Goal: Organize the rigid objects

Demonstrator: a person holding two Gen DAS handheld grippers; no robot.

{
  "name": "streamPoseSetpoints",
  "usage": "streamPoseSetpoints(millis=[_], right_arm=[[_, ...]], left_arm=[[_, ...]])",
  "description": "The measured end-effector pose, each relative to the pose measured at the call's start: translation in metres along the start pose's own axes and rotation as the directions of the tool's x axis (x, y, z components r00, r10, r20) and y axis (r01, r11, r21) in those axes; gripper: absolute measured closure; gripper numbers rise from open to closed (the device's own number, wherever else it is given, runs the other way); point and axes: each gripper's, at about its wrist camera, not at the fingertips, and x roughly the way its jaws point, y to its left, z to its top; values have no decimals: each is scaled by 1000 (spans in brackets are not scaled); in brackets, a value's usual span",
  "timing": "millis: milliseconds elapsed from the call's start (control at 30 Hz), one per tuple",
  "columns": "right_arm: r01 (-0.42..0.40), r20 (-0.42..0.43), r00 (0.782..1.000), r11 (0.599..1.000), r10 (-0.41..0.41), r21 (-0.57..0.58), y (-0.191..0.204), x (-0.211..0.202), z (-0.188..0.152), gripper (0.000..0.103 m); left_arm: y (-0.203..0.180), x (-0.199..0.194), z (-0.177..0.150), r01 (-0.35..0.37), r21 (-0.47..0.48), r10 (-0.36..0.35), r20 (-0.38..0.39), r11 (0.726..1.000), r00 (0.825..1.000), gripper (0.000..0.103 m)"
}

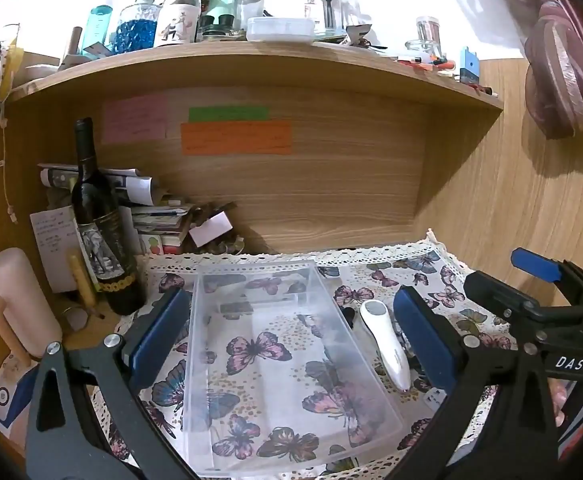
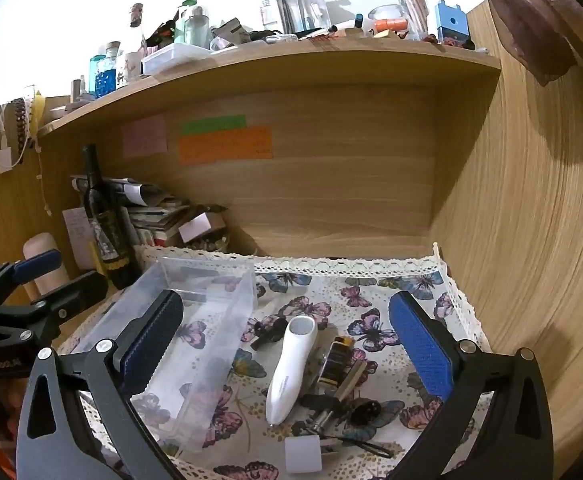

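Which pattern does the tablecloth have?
Butterflies on white tablecloth, lace-edged; right wrist view shows it best.

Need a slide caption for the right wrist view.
Open right gripper above white pen-shaped device beside empty clear plastic bin.

A butterfly cloth (image 2: 371, 280) covers the tabletop (image 1: 87, 336). On the cloth sit a clear box (image 1: 275, 360), a white pen-shaped gadget (image 2: 291, 368) and small bits. A dark bottle (image 1: 103, 240) stands at the left edge.

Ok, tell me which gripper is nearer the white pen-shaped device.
Right. The right gripper is open with the white device lying between its fingers. The left gripper is open around the clear bin, with the device beside its right finger.
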Motion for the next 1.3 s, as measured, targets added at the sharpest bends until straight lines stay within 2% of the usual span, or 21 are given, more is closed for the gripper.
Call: streamPoseSetpoints(millis=[200, 1300], right_arm=[[-2, -18, 1000, 1000, 2, 16, -8, 12, 3, 0], [-4, -7, 1000, 1000, 5, 5, -6, 6, 4, 0]], left_arm=[[2, 1, -2, 4, -3, -4, -3, 1000, 1000, 0], [-2, 2, -2, 16, 4, -16, 7, 1000, 1000, 0]])
